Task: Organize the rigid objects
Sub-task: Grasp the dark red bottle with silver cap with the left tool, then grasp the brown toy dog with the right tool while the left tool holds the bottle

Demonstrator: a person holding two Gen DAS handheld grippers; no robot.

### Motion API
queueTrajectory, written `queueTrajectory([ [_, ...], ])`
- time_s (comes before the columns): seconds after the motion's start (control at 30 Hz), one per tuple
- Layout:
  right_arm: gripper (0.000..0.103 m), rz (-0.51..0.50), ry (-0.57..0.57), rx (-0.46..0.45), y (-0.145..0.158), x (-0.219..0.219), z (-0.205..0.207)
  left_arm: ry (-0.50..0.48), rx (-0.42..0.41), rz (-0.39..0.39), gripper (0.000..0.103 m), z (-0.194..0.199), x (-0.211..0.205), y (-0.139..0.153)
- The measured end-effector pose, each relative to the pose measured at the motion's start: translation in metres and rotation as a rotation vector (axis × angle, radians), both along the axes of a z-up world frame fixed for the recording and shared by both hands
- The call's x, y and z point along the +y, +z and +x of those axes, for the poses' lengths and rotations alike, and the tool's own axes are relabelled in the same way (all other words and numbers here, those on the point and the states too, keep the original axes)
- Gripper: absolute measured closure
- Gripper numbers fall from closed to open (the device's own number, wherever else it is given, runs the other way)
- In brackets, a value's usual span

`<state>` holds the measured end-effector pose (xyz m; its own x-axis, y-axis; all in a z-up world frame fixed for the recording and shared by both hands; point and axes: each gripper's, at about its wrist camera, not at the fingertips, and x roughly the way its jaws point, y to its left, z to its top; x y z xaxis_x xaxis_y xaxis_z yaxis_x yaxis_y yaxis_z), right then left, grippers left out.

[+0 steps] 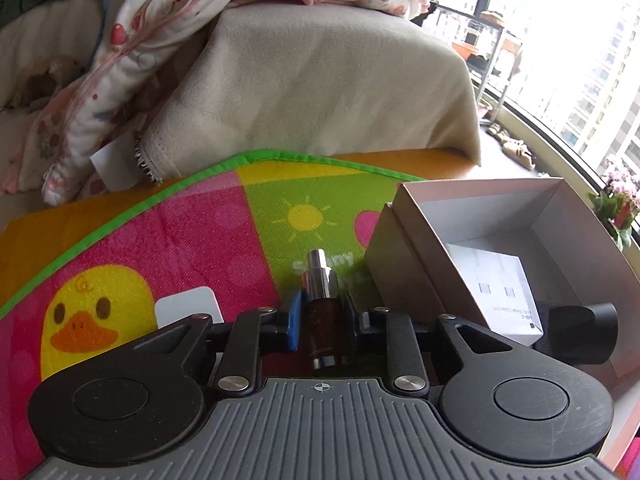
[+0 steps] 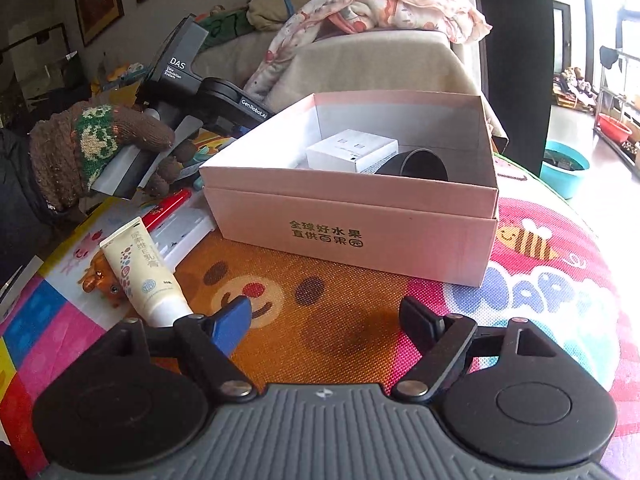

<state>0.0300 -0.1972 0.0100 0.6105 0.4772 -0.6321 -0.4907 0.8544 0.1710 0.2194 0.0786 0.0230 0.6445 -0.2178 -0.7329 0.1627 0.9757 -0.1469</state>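
Note:
My left gripper [image 1: 322, 312] is shut on a small dark bottle [image 1: 322, 320] with a silver spray top that points away from me over the play mat. Just right of it stands the open pink cardboard box [image 1: 400, 248], holding a small white box [image 1: 496, 288] and a black cylinder [image 1: 592, 328]. In the right wrist view the same pink box [image 2: 352, 216] sits ahead, with the white box [image 2: 352, 154] and the black cylinder [image 2: 420, 164] inside. My right gripper [image 2: 324, 312] stands open over the mat with nothing between its fingers. A cream tube [image 2: 140, 268] lies just left of its blue fingertip.
A gloved hand [image 2: 88, 140] holds the left gripper's body left of the box. A red item [image 2: 168, 204], a clear flat case [image 2: 188, 232] and an orange toy [image 2: 100, 280] lie near the tube. A white card [image 1: 188, 308] lies on the mat. A beige-covered sofa [image 1: 320, 80] stands behind.

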Motion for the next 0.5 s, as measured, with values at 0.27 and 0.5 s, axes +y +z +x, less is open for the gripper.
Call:
queueTrajectory([
  [0.27, 0.021, -0.032, -0.005, -0.013, 0.0, 0.004, -0.002, -0.014, -0.09, -0.124, 0.079, -0.097, 0.026, 0.019],
  [0.5, 0.021, -0.02, 0.116, -0.064, 0.02, 0.037, -0.022, 0.091, -0.15, -0.203, 0.079, -0.213, 0.067, 0.035],
])
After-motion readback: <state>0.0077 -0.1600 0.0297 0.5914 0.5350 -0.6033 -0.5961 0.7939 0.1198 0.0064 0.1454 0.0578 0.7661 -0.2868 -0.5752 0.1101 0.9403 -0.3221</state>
